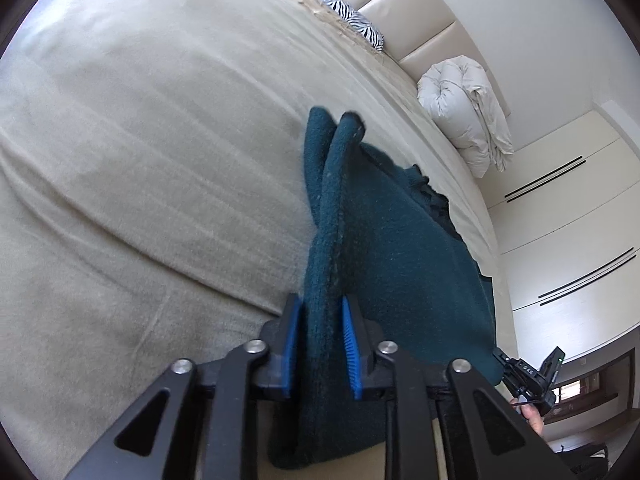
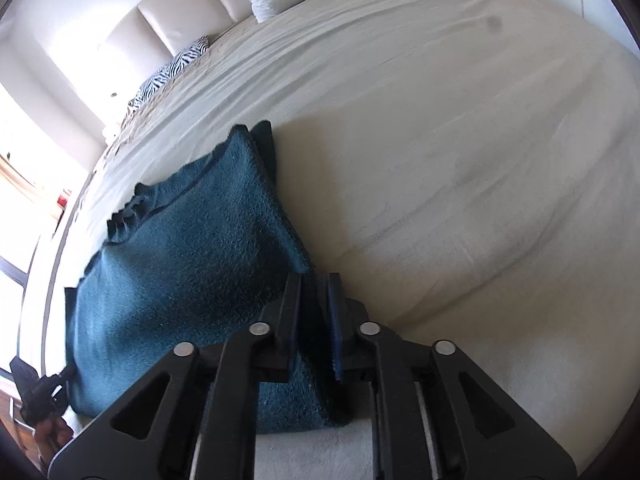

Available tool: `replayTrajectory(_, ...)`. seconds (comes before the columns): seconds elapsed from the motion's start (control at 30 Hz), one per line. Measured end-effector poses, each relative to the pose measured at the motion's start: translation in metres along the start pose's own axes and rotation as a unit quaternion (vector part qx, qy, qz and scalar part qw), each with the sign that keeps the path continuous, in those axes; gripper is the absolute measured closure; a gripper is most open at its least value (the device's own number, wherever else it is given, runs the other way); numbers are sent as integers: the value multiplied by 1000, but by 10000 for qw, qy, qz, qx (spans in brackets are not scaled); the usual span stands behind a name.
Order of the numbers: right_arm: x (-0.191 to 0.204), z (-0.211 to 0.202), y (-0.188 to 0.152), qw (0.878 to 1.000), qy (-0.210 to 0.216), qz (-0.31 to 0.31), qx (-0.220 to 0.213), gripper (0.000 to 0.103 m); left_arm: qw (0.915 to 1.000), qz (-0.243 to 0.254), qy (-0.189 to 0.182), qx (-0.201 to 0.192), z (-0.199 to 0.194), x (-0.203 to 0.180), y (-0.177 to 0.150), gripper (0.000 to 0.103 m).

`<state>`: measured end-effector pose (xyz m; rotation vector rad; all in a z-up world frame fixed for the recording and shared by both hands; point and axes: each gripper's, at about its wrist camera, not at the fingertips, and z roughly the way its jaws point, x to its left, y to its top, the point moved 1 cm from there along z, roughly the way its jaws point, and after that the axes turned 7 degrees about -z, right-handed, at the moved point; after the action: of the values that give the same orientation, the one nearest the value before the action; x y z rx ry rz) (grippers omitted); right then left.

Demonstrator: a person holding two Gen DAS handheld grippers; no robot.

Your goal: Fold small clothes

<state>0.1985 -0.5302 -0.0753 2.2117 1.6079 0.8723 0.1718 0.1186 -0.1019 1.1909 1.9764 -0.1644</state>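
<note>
Both tongs, left (image 1: 320, 344) and right (image 2: 314, 328), clamp a teal garment (image 1: 384, 248) over the beige bed (image 1: 140, 152) beside a padded headboard (image 1: 404, 8).

garment (image 1: 384, 248) on bed (image 1: 140, 160), pillow (image 1: 464, 112) behind

Counting one teal fleece garment (image 1: 380, 248), two grippers: the left gripper (image 1: 320, 344) and the right gripper (image 2: 314, 320). Also seeing one bed (image 1: 140, 140), one zebra-print pillow (image 1: 344, 12), one rolled white duvet (image 1: 464, 112) and one padded headboard (image 1: 408, 4).
</note>
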Motion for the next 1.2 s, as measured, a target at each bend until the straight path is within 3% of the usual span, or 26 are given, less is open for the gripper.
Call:
replayTrajectory(0.13,15,-22,6,9991,39,-218,-372,90,9976,429,301,-445,-23,-23,7,76)
replayTrajectory(0.2,25,-27,12,9984,184,-276,-452,90,9938,826,405,-622,-27,-43,13,66)
replayTrajectory(0.3,47,-25,25,9972,311,-481,-480,90,9863,1435,466,-669,-18,-79,21,64)
replayTrajectory(0.4,73,-10,37,9953,741,-531,-326,90,9777,1901,537,-715,7,-105,33,61)
replayTrajectory(0.57,137,37,50,9872,1141,-1105,169,90,9735,2009,925,-588,58,-109,57,61)
replayTrajectory(0.67,172,70,52,9802,1561,-1099,529,90,9734,1912,1185,-437,83,-97,61,61)
replayTrajectory(0.77,201,99,47,9736,1715,-1263,816,90,9771,1759,1096,-481,88,-82,63,62)
replayTrajectory(0.83,210,113,44,9736,1597,-1356,907,90,9772,1782,1033,-508,86,-77,62,62)
replayTrajectory(0.97,181,123,58,9821,1619,-720,643,94,9798,1711,889,-522,84,-72,63,63)
replayTrajectory(1.13,117,117,80,9970,763,-54,83,94,9840,1540,698,-556,81,-66,65,65)
replayTrajectory(1.2,93,113,85,9963,795,330,-64,94,9840,1542,691,-569,81,-67,65,65)
